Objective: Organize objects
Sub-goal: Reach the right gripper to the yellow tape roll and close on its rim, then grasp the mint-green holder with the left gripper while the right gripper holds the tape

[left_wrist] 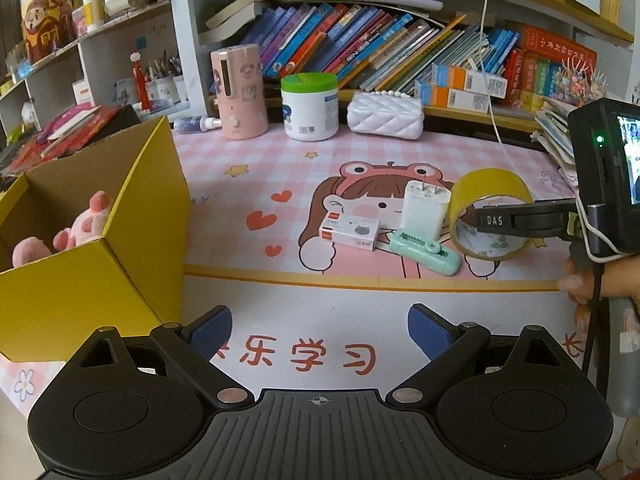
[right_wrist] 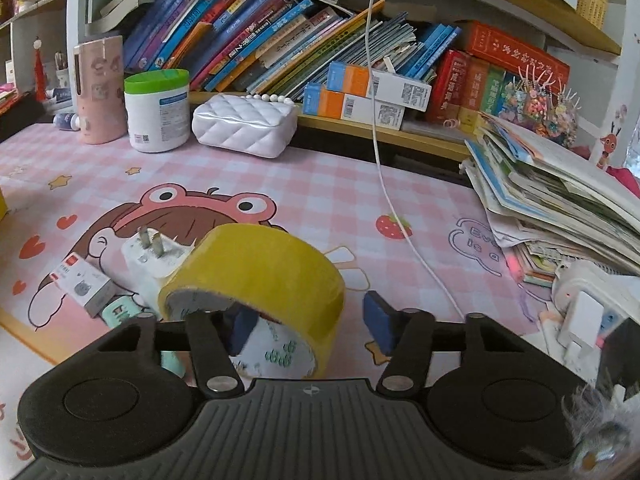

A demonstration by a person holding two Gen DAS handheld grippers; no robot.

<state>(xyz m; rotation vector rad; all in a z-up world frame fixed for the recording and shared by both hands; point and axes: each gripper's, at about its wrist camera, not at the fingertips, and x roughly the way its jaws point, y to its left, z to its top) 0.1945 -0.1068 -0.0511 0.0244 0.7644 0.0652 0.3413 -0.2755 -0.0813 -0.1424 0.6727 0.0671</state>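
Observation:
A yellow tape roll stands on edge on the pink desk mat. My right gripper is open around its wall: the left finger is inside the roll's hole, the right finger outside, with a gap. Left of the roll lie a white plug adapter, a small white box and a mint green cutter. My left gripper is open and empty near the front edge. A yellow cardboard box at left holds a pink plush toy.
At the back stand a pink bottle, a green-lidded tub and a white quilted purse before a bookshelf. A white cable hangs across the mat. A stack of books and a power strip lie right.

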